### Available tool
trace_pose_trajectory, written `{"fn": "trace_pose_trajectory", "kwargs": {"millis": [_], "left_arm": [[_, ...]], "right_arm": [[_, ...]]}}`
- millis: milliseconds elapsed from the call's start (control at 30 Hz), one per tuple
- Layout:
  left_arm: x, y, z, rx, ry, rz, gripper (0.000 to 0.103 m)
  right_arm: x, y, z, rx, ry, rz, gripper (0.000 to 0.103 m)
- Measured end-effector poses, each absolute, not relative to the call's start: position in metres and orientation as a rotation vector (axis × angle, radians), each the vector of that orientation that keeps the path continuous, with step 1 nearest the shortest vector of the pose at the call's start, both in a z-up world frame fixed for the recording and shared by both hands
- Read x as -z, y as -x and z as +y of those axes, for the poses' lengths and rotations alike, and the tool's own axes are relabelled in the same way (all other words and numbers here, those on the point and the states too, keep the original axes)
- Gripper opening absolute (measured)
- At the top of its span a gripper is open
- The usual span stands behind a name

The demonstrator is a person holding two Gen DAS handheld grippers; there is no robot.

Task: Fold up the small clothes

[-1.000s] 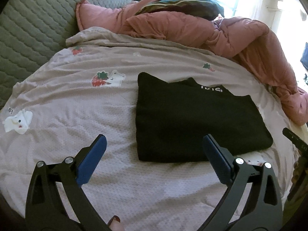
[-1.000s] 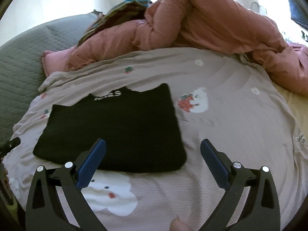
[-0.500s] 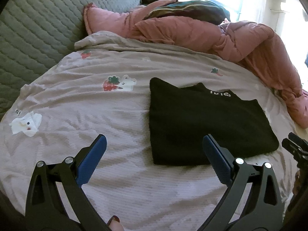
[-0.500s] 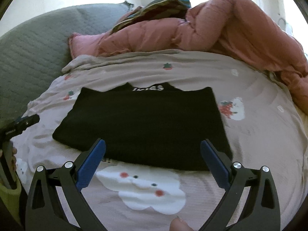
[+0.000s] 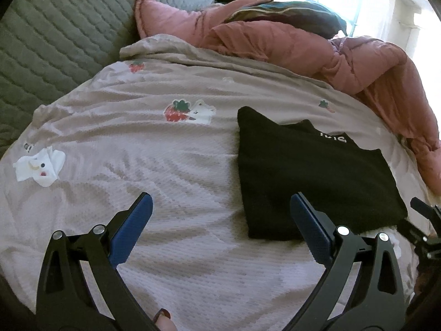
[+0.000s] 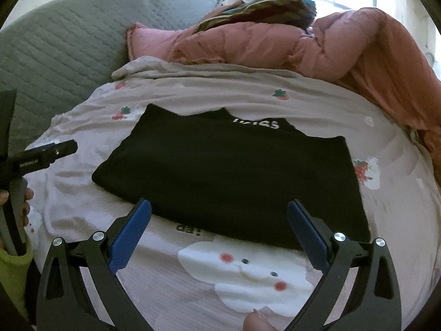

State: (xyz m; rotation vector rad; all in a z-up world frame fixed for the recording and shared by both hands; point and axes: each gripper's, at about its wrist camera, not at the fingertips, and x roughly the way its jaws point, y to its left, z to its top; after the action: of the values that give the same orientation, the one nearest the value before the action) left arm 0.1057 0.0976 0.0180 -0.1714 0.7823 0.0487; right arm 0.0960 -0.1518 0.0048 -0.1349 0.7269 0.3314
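My right claw (image 6: pixel 219 215) has slid left, so the one folded black shirt (image 6: pixel 228 173) now lies flat right ahead on the bedsheet (image 6: pixel 317 102). I have two claws; both, left (image 5: pixel 220 208) too, gape wide and hold nothing.

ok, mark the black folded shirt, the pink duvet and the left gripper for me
black folded shirt (image 6: pixel 228 176): right wrist view, middle of its top layer.
pink duvet (image 5: pixel 275 41): left wrist view, bunched upper fold.
left gripper (image 5: pixel 220 229): left wrist view, midway between its blue-padded fingertips, jaws wide apart.
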Motion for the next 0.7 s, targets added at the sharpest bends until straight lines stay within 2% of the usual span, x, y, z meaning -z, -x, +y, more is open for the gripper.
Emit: {"fn": "trace_pose_trajectory", "kwargs": {"millis": [700], "left_arm": [[-0.006, -0.142, 0.126, -0.108, 0.243, 0.83, 0.093]], "right_arm": [[0.033, -0.132, -0.038, -0.452, 0.345, 0.76, 0.098]]}}
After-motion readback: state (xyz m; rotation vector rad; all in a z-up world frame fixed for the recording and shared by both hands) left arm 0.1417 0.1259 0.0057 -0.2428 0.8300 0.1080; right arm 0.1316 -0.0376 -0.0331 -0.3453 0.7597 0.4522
